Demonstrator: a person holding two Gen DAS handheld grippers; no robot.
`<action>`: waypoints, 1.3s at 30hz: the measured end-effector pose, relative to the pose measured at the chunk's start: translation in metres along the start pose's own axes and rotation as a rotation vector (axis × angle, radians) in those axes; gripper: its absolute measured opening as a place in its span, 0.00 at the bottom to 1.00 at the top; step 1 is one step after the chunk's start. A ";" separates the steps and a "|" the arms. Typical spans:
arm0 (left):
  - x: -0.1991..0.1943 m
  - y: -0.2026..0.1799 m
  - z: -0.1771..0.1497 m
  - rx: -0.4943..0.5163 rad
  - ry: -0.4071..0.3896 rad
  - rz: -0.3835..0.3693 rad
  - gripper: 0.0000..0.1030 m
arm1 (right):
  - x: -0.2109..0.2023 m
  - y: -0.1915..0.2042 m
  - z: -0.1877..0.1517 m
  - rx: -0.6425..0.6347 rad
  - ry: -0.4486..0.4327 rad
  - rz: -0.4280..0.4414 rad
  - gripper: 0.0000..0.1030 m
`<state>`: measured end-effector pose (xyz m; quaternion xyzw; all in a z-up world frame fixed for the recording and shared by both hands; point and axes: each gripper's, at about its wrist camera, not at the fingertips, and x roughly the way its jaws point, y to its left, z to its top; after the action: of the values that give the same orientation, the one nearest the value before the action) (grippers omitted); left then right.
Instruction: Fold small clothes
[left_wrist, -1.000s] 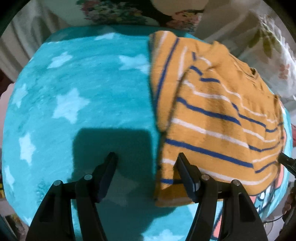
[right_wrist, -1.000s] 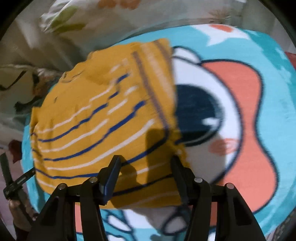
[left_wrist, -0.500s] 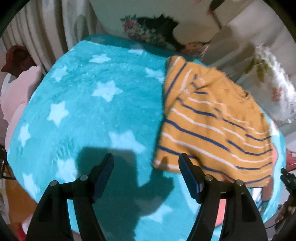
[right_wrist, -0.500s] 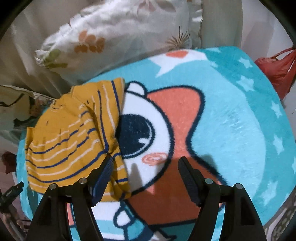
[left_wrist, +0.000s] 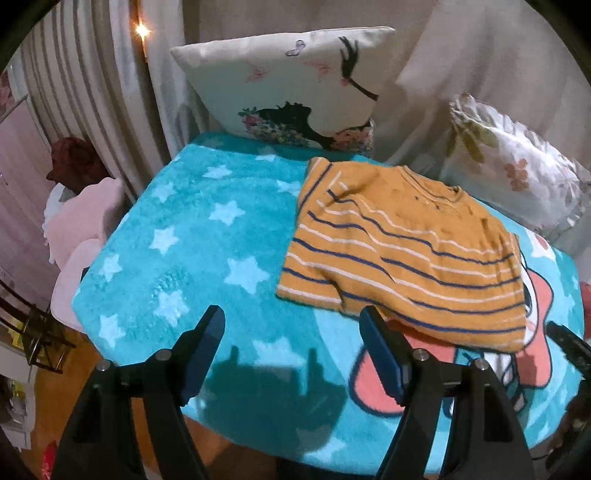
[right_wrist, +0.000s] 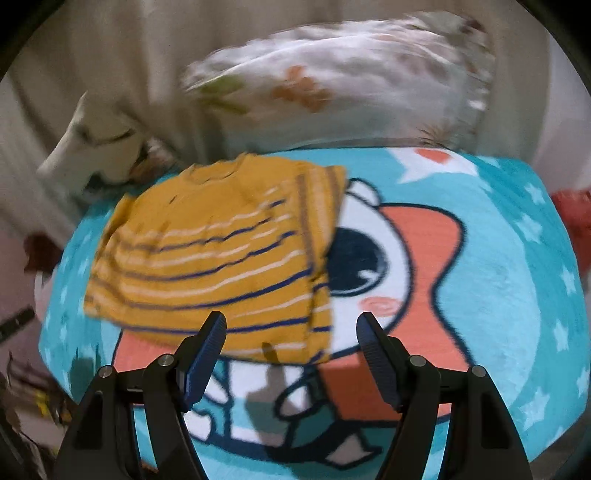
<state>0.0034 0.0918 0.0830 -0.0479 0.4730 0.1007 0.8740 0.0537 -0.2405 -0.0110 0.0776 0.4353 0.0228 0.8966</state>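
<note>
A small orange shirt (left_wrist: 406, 251) with blue and white stripes lies folded flat on a turquoise star blanket (left_wrist: 192, 236), its sleeves tucked under. In the right wrist view the same shirt (right_wrist: 218, 258) sits left of centre, beside a cartoon face on the blanket (right_wrist: 498, 277). My left gripper (left_wrist: 293, 334) hovers above the blanket's near edge, jaws still opening, nothing between them. Over the cartoon print, just in front of the shirt's hem, my right gripper (right_wrist: 290, 332) stands wide open and holds nothing. Neither gripper touches the shirt.
A white pillow with a printed figure (left_wrist: 295, 85) leans at the back, and a floral pillow (left_wrist: 517, 177) lies at the right. A pink cushion (left_wrist: 81, 229) and a wooden floor (left_wrist: 96, 350) lie past the blanket's left edge. The other gripper's tip (left_wrist: 569, 347) shows at far right.
Both grippers have let go of the shirt and drawn back and up from it, jaws widening. The shirt now lies folded on the blanket, farther away in both views.
</note>
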 end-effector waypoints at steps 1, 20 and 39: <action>-0.001 0.000 -0.002 0.001 0.001 0.000 0.72 | 0.002 0.006 -0.003 -0.021 0.005 0.007 0.75; 0.046 0.053 0.015 0.024 0.076 -0.015 0.72 | 0.036 0.082 0.001 -0.056 0.074 -0.016 0.75; 0.130 0.151 0.052 0.022 0.207 -0.077 0.72 | 0.128 0.285 0.044 -0.203 0.205 0.058 0.75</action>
<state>0.0817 0.2655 0.0044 -0.0665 0.5597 0.0562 0.8241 0.1751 0.0498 -0.0377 -0.0038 0.5178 0.1003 0.8496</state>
